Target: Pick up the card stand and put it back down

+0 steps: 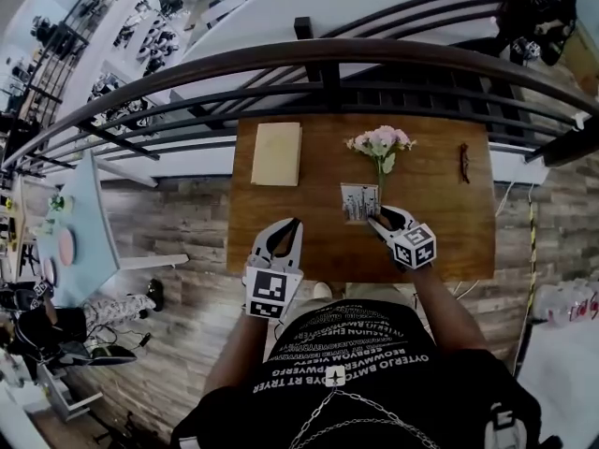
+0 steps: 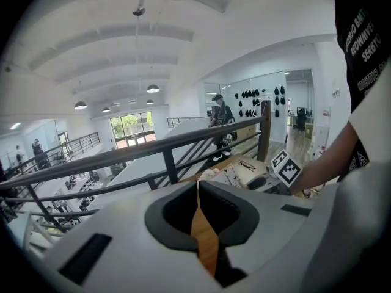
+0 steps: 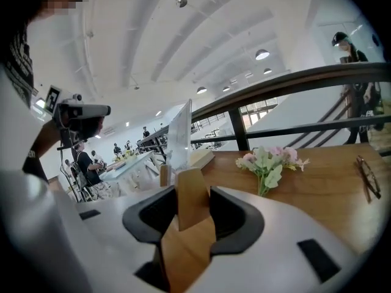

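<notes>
The right gripper (image 3: 192, 194) clamps the wooden base of the card stand (image 1: 359, 202), whose clear panel stands upright. The stand is at the centre of the table (image 1: 440, 237), at 6 o'clock from the flowers (image 1: 381, 141). The left gripper (image 2: 197, 185) is closed and empty. Contact between base and tabletop cannot be confirmed. Whether lifting or lowering, hold the base level. Release only when it sits flat.

Over the brown wooden table (image 1: 440, 237) I have bare room at lower left and across the right half. In my way: flat tan book (image 1: 277, 153) upper left, pink flower sprig (image 1: 381, 143) and clear card stand (image 1: 359, 202) at centre, dark-rimmed spectacles (image 1: 463, 162) far right, black metal railing (image 1: 323, 59) along the top.
</notes>
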Demonstrator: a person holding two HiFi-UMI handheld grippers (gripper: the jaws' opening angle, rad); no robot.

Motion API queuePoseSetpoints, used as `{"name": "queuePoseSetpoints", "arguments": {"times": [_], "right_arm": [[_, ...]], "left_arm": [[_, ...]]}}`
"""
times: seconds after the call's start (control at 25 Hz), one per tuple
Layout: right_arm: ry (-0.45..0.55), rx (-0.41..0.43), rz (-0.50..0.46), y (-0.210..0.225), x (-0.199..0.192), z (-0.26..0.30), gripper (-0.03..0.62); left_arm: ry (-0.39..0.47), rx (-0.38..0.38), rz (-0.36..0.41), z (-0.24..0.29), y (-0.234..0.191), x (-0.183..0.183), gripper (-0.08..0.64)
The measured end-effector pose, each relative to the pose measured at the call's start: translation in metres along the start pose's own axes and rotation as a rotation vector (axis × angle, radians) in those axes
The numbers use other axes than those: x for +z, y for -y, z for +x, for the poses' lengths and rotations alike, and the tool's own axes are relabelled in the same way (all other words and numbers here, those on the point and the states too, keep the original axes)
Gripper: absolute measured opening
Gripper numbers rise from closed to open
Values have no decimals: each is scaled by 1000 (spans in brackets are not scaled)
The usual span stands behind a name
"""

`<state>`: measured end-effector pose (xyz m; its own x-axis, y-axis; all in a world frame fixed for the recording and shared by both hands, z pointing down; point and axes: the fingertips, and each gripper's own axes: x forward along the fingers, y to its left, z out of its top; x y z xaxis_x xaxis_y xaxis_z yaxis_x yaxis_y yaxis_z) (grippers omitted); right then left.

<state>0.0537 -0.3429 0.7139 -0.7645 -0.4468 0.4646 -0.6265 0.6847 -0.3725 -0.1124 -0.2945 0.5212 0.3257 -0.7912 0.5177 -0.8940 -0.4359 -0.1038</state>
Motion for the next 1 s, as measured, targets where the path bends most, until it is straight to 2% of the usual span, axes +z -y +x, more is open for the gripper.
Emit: {"name": "queuePoseSetpoints", "arguments": {"times": [0.4,0.68,0.88,1.0], "right_arm": [[-104,-16,35,38,-51,27,176],[-197,-29,-4,47,-78,44,177],[-219,-42,11,50,-89,51,179],[-245,-63,-29,50,-97,54,182]], "left_arm": [[-32,52,1,-5,-10,-1,34],[-48,78,8,-12,-17,-6,34],[-61,81,-2,-18,-18,-16,34],[-61,72,4,-22,-16,-21,34]]}}
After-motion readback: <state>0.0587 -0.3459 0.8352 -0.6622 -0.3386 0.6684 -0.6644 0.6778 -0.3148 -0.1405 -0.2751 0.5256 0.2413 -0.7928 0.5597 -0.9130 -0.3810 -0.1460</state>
